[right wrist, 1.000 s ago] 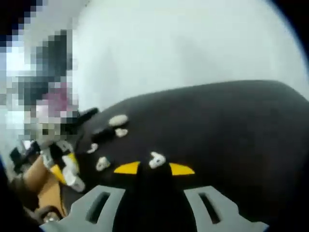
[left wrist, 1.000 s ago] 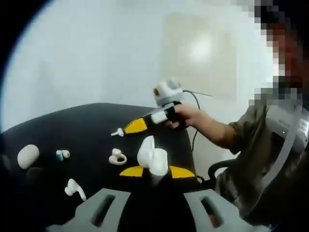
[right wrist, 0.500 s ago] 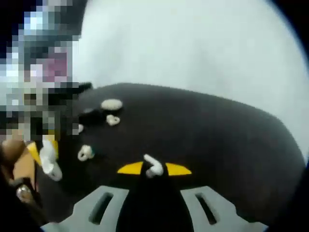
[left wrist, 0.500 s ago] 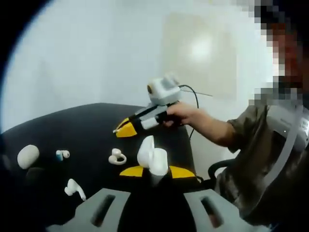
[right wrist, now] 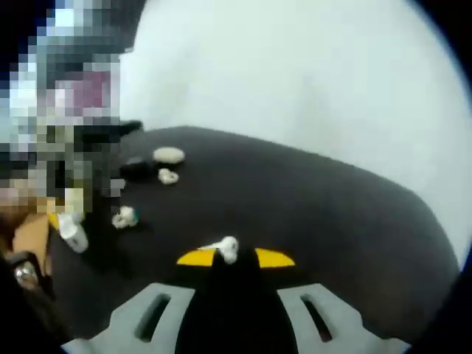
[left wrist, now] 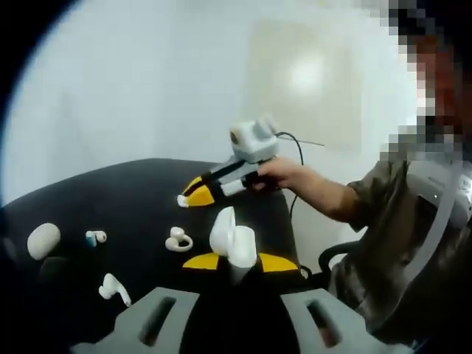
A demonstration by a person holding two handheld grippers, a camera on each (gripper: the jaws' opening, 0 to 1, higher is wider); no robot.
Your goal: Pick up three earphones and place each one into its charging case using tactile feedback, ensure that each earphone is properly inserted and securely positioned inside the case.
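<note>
Your right tool (left wrist: pixel 193 197) has swung back over the worktop (left wrist: pixel 133 184) in the last second, and the small white earphone (right wrist: pixel 226 249) nipped between its yellow tips has turned with it: a moment ago it sat upright in the tips, now it lies crosswise with its stem pointing left in the right gripper view. In the left gripper view you can see that same white bit at the tool's nose, held above the dark worktop near its far edge and clear of the surface.

Your left tool (left wrist: pixel 234 259) has barely moved. It stays clamped on the open white charging case (left wrist: pixel 233 240), lid standing up, raised off the worktop.

So one earphone is in the air and a case is ready, but the two are still apart; the insertion is not yet done. I judge you are lining the bud up for the case, and the new crosswise attitude may need correcting before it seats.

Waiting on the worktop: a hooked earphone (left wrist: pixel 178 240) just beside the held case, a stemmed earphone (left wrist: pixel 113 287) nearer you, a small bud (left wrist: pixel 94 236) and a closed oval case (left wrist: pixel 43 240) toward the left edge.
</note>
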